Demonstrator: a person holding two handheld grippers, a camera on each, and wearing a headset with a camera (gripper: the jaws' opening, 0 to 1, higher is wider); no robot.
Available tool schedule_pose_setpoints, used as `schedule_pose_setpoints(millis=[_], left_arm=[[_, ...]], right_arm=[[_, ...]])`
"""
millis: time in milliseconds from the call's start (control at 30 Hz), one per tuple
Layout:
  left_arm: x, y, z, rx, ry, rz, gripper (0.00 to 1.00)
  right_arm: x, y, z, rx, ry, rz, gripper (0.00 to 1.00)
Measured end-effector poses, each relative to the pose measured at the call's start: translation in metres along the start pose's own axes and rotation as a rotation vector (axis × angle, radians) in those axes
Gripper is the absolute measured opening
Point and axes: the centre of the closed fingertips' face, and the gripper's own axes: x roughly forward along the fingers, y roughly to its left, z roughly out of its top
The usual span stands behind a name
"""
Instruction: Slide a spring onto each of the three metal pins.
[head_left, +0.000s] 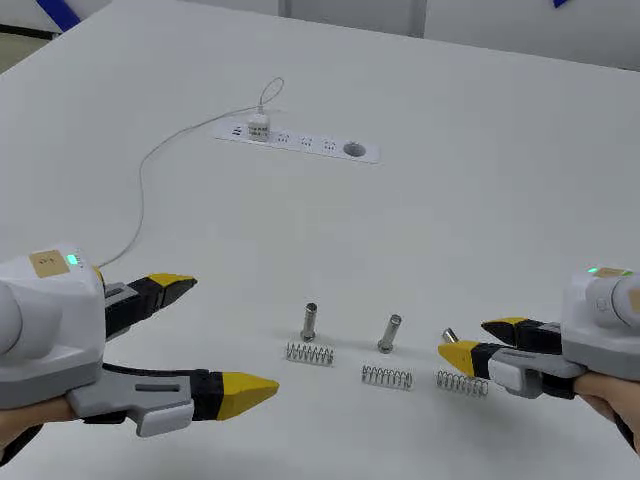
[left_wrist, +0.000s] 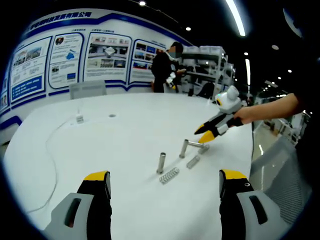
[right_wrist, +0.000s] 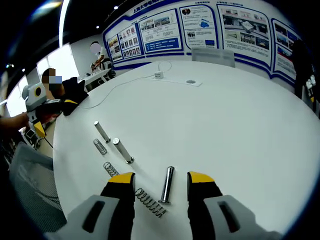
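My right fingers (right_wrist: 120, 184) are spread either side of a pin (right_wrist: 167, 184); my left fingers (left_wrist: 97, 180) hang spread, empty.

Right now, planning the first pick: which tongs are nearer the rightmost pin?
Right. The right tongs have their tips either side of that pin; the left tongs hang open beyond the other two pins, well away.
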Motion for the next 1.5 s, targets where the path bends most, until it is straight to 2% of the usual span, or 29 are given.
schedule_pose_setpoints(millis=[167, 333, 433, 533, 767, 933, 1100, 1500], left_arm=[[0.000, 0.003, -0.003, -0.001, 0.006, 0.011, 0.93], [-0.002, 0.002, -0.006, -0.001, 0.014, 0.010, 0.92], [-0.002, 0.002, -0.006, -0.004, 0.015, 0.010, 0.92], [-0.002, 0.002, -0.007, -0.005, 0.017, 0.012, 0.92], [-0.002, 0.004, -0.011, -0.009, 0.029, 0.013, 0.91], [-0.002, 0.007, -0.010, -0.012, 0.026, 0.021, 0.91], [-0.001, 0.006, -0.009, -0.013, 0.024, 0.019, 0.91], [-0.001, 0.003, -0.009, -0.004, 0.032, 0.010, 0.91]], right_arm=[[0.008, -0.005, -0.010, -0.024, 0.046, -0.013, 0.38], [0.016, -0.007, -0.012, -0.048, 0.063, -0.026, 0.32], [0.020, -0.009, -0.012, -0.043, 0.066, -0.035, 0.31], [0.023, -0.014, -0.011, -0.060, 0.065, -0.072, 0.27], [0.025, -0.023, -0.009, -0.050, 0.056, -0.112, 0.22], [0.026, -0.023, -0.008, -0.053, 0.052, -0.108, 0.17], [0.028, -0.015, -0.015, -0.077, 0.083, -0.097, 0.16], [0.036, -0.015, -0.011, -0.088, 0.094, -0.083, 0.12]])
